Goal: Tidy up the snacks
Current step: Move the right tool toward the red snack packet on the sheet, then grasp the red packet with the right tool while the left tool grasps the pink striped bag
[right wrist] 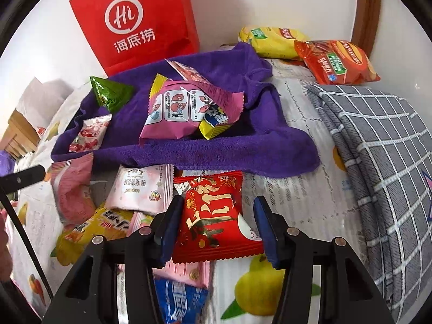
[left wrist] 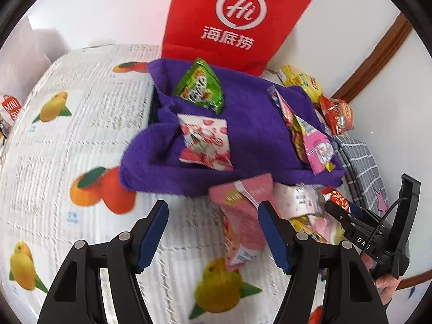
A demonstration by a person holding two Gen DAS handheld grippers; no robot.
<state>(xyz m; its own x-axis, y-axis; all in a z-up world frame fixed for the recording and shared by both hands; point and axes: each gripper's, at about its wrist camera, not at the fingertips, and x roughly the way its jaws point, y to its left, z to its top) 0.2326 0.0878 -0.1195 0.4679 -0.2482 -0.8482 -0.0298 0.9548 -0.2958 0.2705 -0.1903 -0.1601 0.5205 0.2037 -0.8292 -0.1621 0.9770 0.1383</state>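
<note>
Snack packets lie in a pile in front of a purple towel (right wrist: 243, 145) on a fruit-print cloth (left wrist: 67, 140). My right gripper (right wrist: 218, 198) straddles a red snack packet (right wrist: 213, 216) on top of the pile, and both blue pads touch its sides. The left wrist view shows that gripper (left wrist: 348, 216) at the right, with the red packet (left wrist: 336, 197) at its tip. My left gripper (left wrist: 213, 205) hangs open above the cloth with nothing between its fingers. A pink packet (left wrist: 243, 224) lies beside its right finger. Green (left wrist: 201, 86), strawberry-print (left wrist: 206, 143) and magenta (right wrist: 172, 110) packets rest on the towel.
A red paper bag (left wrist: 237, 19) stands against the wall behind the towel. Yellow (right wrist: 272, 40) and orange (right wrist: 334, 62) chip bags lie at the back right. A grey checked folded cloth (right wrist: 378, 145) fills the right side. A person's hand (left wrist: 388, 283) holds the right gripper.
</note>
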